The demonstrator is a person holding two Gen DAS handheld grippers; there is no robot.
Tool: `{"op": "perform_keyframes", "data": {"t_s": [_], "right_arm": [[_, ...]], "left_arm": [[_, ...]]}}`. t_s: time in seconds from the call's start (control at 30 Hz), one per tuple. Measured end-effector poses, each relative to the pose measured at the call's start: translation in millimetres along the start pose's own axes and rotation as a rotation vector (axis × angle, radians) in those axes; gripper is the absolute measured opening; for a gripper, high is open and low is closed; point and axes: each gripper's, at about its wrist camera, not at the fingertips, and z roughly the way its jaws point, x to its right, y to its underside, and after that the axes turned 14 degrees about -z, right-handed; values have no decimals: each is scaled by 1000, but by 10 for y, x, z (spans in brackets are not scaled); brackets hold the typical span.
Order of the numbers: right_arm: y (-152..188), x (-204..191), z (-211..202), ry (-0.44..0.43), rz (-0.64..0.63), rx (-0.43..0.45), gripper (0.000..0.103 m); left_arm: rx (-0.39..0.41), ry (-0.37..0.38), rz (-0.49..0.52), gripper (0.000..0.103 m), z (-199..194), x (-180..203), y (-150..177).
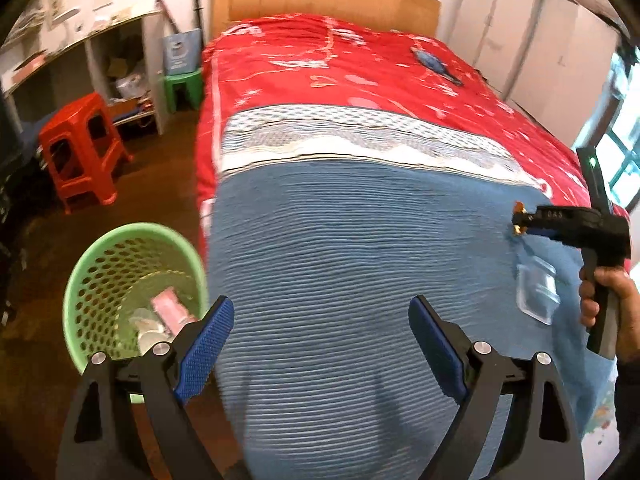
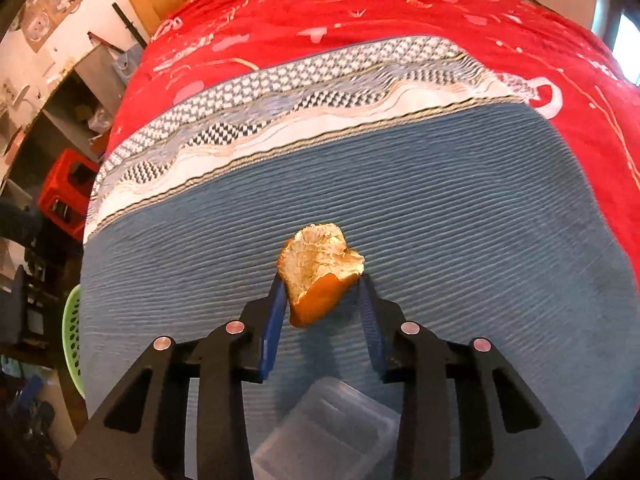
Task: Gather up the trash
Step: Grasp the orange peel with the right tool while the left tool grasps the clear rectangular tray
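Closest, the left gripper (image 1: 320, 344) hangs with its blue, textured pads spread wide over the ribbed blue blanket (image 1: 340, 264). Beside the bed stands a green perforated plastic basket (image 1: 100, 264) holding crumpled wrappers. The right gripper (image 2: 322, 284) pinches a curled piece of orange peel (image 2: 318, 270) above a clear plastic tray (image 2: 320, 432). Farther off lies the red quilt (image 1: 360, 60).

Basket (image 1: 134, 292) on floor left of bed (image 1: 360, 240); plastic tray (image 1: 538, 290) on bed's right side.
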Motion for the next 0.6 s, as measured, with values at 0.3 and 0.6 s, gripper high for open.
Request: {"op": "perform_keyframes", "data": {"t_s": [0.3,0.6], "right_arm": [[149,229,-429,8,-16,63,36],[354,426,-688,-11,-14,102,36]], "left_arm": [[-84,141,150,86,164,784,225],[-144,241,288,86,358,1558,413]]}}
